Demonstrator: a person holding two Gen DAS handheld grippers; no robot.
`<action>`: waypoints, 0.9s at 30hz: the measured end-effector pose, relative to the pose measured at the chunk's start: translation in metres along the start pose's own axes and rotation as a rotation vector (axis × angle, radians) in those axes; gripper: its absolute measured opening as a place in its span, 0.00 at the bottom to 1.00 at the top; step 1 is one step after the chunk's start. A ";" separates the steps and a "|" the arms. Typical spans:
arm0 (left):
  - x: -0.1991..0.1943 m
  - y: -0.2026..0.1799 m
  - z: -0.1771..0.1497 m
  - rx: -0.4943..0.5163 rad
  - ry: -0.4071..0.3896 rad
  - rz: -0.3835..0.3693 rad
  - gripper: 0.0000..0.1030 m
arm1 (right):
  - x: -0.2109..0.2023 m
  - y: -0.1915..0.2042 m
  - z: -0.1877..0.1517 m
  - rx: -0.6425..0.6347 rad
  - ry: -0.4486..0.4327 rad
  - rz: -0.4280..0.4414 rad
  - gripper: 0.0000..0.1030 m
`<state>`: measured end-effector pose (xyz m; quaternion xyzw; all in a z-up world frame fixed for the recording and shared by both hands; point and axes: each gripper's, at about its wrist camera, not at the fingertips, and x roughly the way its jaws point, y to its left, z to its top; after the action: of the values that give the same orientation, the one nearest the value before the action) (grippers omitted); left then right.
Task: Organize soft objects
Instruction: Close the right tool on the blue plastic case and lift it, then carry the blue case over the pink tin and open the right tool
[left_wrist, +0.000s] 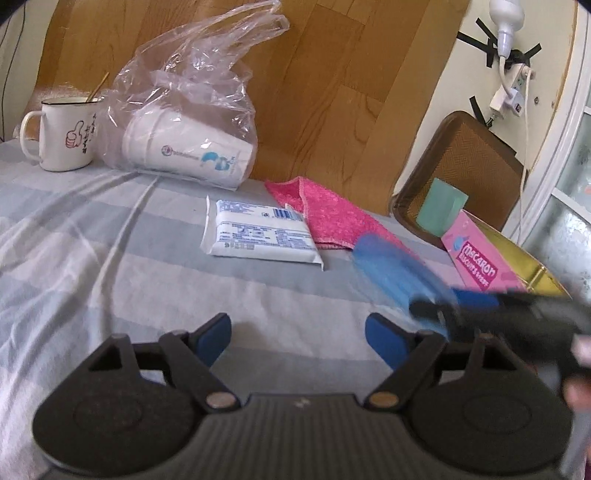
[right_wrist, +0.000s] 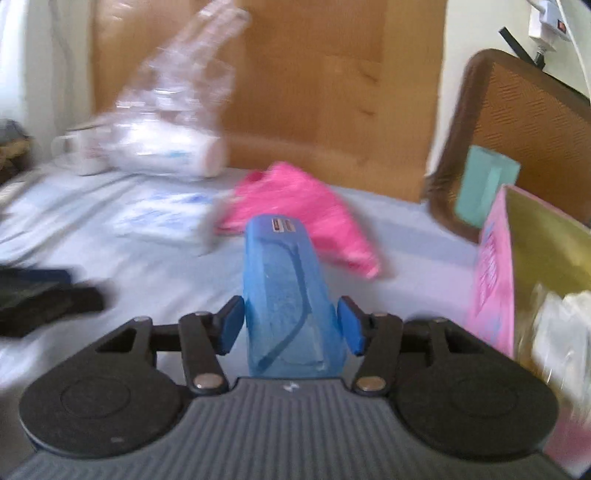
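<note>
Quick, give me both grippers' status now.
Left gripper: open, holding nothing.
Right gripper: shut on the blue packet.

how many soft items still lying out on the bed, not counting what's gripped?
2. The white tissue pack lies mid-bed, and the pink cloth is beside it, toward the pink box. The right gripper holds a blue pack. More may be hidden inside the box.
</note>
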<state>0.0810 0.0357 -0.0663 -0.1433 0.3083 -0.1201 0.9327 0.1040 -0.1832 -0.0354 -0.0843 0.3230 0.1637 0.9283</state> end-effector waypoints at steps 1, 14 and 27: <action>-0.001 0.000 0.000 0.001 0.000 -0.008 0.80 | -0.013 0.006 -0.010 -0.011 -0.005 0.014 0.56; -0.025 -0.012 -0.014 -0.036 0.076 -0.163 0.80 | -0.133 0.037 -0.124 0.008 -0.128 0.031 0.62; -0.025 -0.097 -0.034 0.077 0.247 -0.296 0.70 | -0.129 0.026 -0.119 0.076 -0.210 0.059 0.54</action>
<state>0.0276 -0.0535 -0.0454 -0.1356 0.3913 -0.2845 0.8646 -0.0686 -0.2219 -0.0489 -0.0219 0.2320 0.1867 0.9544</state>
